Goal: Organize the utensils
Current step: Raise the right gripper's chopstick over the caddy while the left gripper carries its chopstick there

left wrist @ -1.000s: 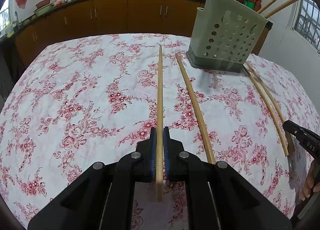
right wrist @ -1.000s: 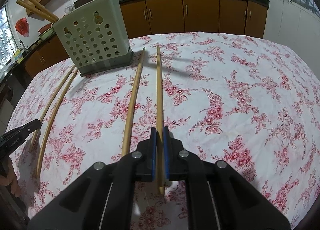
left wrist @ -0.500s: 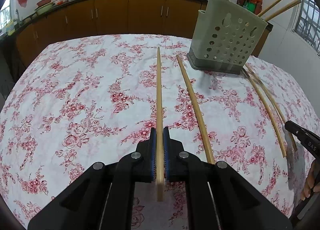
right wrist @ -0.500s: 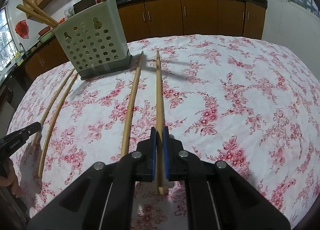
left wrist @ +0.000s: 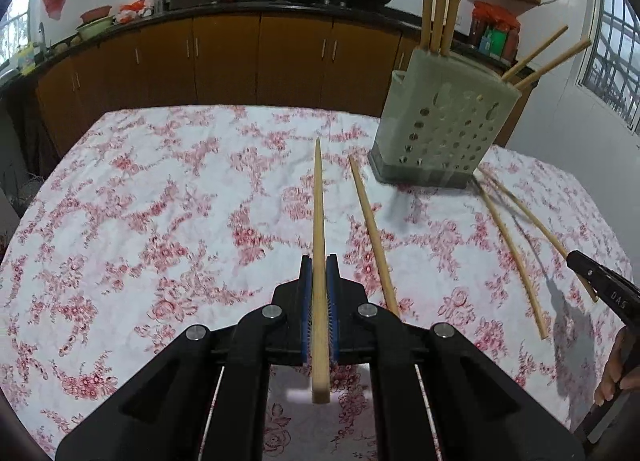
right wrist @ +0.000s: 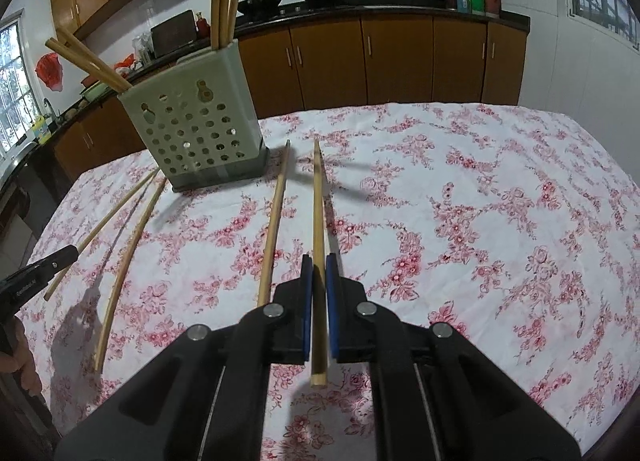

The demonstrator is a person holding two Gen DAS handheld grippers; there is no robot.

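clearly each chopstick is light, stiff and smooth bamboo, so a pinch near the thick butt end leaves a long lever that could pivot or slip between the pads; a hold nearer the middle would probably steady it. the left gripper is clamped on 1 chopstick, which runs forward toward the table's far edge. the right gripper is likewise clamped on another chopstick. both grippers tilt downward over the floral tablecloth. the perforated holder stands near the far edge with several sticks already in it, and loose chopsticks lie just beside it
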